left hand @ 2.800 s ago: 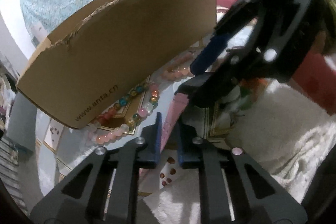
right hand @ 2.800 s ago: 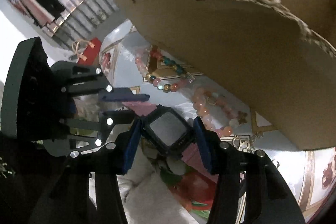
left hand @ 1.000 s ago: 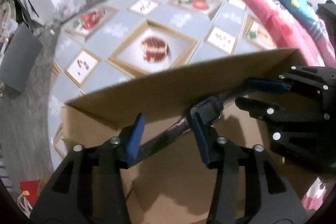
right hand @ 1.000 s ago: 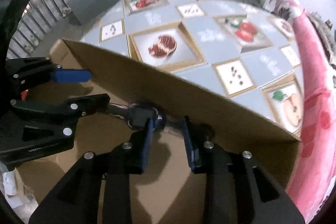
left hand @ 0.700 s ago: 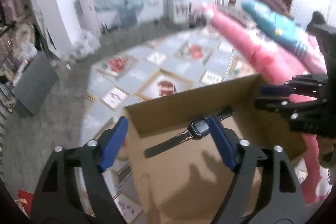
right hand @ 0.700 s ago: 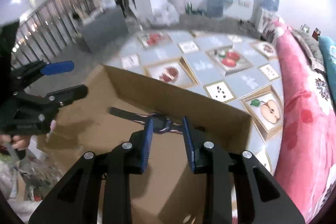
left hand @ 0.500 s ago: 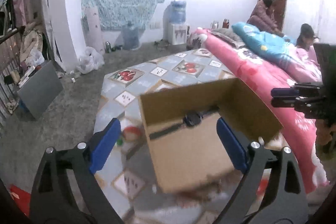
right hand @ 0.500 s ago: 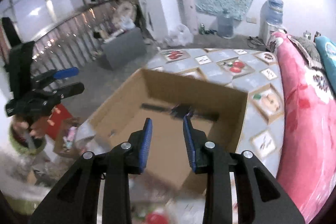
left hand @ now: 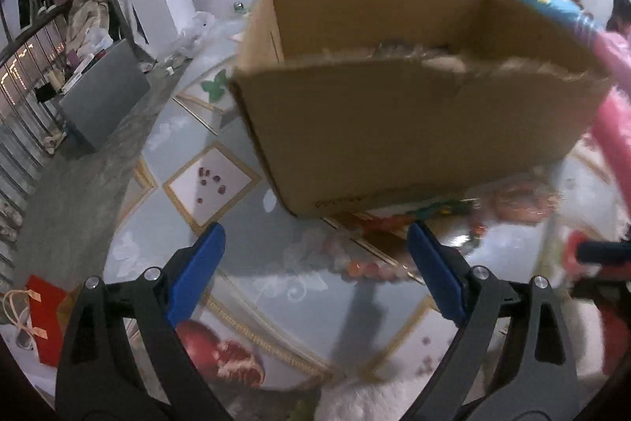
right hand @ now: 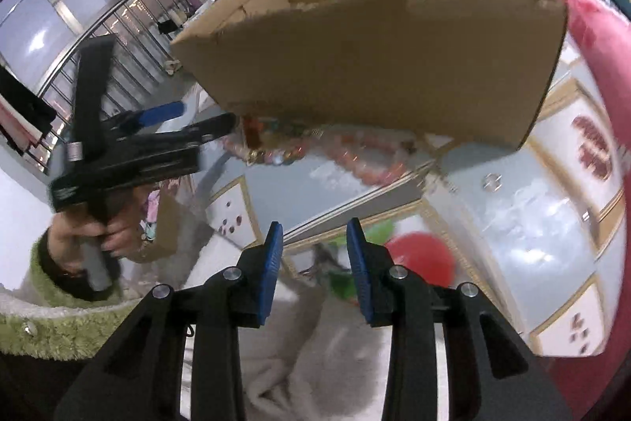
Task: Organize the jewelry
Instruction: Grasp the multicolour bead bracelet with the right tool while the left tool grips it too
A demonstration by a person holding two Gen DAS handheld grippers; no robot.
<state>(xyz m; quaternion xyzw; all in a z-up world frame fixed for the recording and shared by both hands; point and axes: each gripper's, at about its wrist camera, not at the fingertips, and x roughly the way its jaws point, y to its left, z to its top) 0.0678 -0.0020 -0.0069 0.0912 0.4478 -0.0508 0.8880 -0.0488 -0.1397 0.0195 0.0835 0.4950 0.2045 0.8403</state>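
A brown cardboard box [left hand: 414,129] stands on the fruit-patterned tablecloth [left hand: 284,283]; it also shows in the right wrist view [right hand: 374,66]. Bead bracelets [left hand: 366,263] lie on the cloth in front of the box, blurred; pink and multicoloured ones show in the right wrist view [right hand: 355,156]. My left gripper [left hand: 315,271] is wide open and empty, low over the cloth near the bracelets; it also shows in the right wrist view [right hand: 185,117]. My right gripper [right hand: 313,255] is open and empty, back from the box. The box's inside is mostly hidden.
A pink quilt [left hand: 615,85] runs along the right side of the table. A small ring [right hand: 491,180] lies on the cloth right of the bracelets. A red paper bag [left hand: 43,318] and a grey box [left hand: 102,105] sit on the floor at the left.
Both grippers let go of the watch inside the box, opened, and pulled up and back. They have now dropped low in front of the box, over the bracelets.
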